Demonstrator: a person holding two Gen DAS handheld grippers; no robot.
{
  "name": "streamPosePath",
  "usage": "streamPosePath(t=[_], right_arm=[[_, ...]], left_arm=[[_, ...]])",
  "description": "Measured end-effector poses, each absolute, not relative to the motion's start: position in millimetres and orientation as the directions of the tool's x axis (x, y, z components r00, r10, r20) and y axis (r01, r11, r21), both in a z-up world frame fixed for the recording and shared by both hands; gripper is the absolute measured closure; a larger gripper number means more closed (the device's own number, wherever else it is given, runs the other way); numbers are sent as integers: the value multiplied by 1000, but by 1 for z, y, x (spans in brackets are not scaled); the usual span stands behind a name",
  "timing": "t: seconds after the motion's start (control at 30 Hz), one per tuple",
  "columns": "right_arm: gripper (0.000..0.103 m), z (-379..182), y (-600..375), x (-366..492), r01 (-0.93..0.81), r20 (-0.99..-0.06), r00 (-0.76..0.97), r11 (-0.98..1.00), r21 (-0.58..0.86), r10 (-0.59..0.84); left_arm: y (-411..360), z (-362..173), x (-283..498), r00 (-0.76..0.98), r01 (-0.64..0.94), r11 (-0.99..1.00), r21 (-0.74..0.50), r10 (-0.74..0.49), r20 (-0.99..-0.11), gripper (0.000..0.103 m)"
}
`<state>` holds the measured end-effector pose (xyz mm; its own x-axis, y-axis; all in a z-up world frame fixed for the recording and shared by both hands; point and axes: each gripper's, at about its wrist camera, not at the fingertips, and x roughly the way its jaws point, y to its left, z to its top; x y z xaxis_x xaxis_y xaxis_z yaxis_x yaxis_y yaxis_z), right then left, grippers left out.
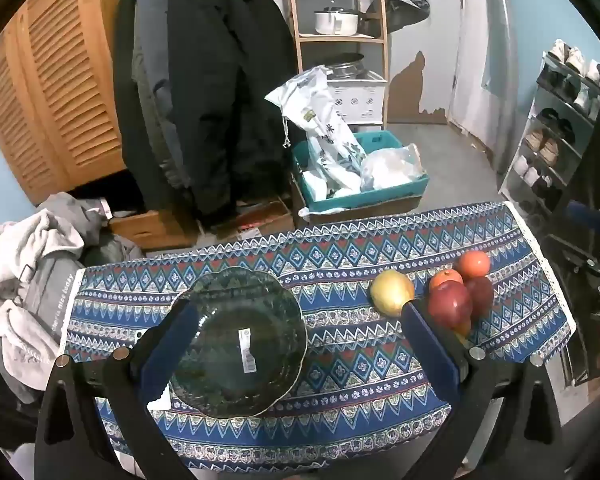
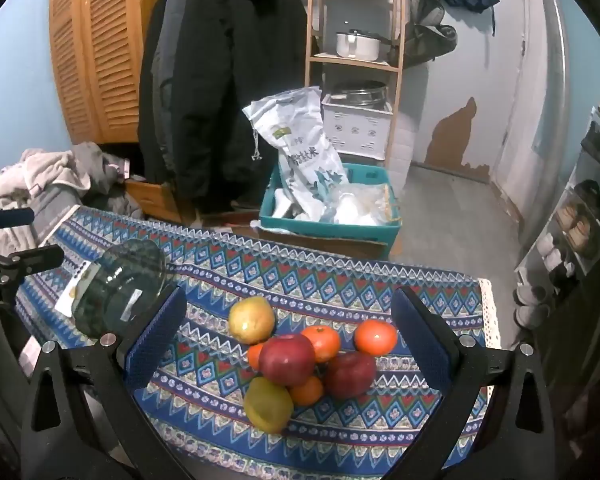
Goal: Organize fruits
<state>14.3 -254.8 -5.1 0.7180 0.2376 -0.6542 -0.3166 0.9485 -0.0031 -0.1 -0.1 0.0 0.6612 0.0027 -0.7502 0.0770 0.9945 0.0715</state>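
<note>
Opening step judged in hand: nothing yet lifted, both tools poised above the table [image 1: 340, 400]. Nearest, in the right wrist view, right gripper [image 2: 288, 336] with fingers [image 2: 156, 340] spread wide, pinching nothing, framing the fruit pile [image 2: 300, 364]. Pile made up of a yellow fruit at 6 o'clock [image 2: 267, 404], a red apple at centre [image 2: 287, 359], a second red apple at 4 o'clock [image 2: 350, 374], small oranges tucked between [image 2: 307, 390], a larger orange at 2 o'clock [image 2: 375, 336], and a yellow-green fruit at 11 o'clock [image 2: 251, 319], all touching or just beside one another. Near-round fruit, so no marked long axis; the nearest yellow one slightly elongated, long axis running roughly 5 to 11 o'clock, stem end not discernible. In the left wrist view, left gripper [image 1: 300, 328] likewise spread wide and empty, fingers [image 1: 172, 344] straddling the dark glass plate [image 1: 238, 340], flat on the patterned cloth, label sticker up; fruit at 3 o'clock of the plate, well apart. Next move, as a judgement: lowering of the right fingers around one outer fruit, closing gently to avoid rolling the heap, then carrying toward the plate. Beyond the table, at 12 o'clock, a teal crate [image 2: 332, 224] with bags on the floor, hanging coats [image 2: 220, 80], a wooden shelf [image 2: 356, 60].
</note>
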Motion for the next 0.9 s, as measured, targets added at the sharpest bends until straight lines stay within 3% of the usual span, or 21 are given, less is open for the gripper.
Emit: streamPosePath(t=[0.9], right_arm=[[3, -7, -251, 13, -321, -669, 705, 947, -6, 235]], left_arm=[[6, -2, 1, 650, 73, 997, 39, -18, -760, 1]])
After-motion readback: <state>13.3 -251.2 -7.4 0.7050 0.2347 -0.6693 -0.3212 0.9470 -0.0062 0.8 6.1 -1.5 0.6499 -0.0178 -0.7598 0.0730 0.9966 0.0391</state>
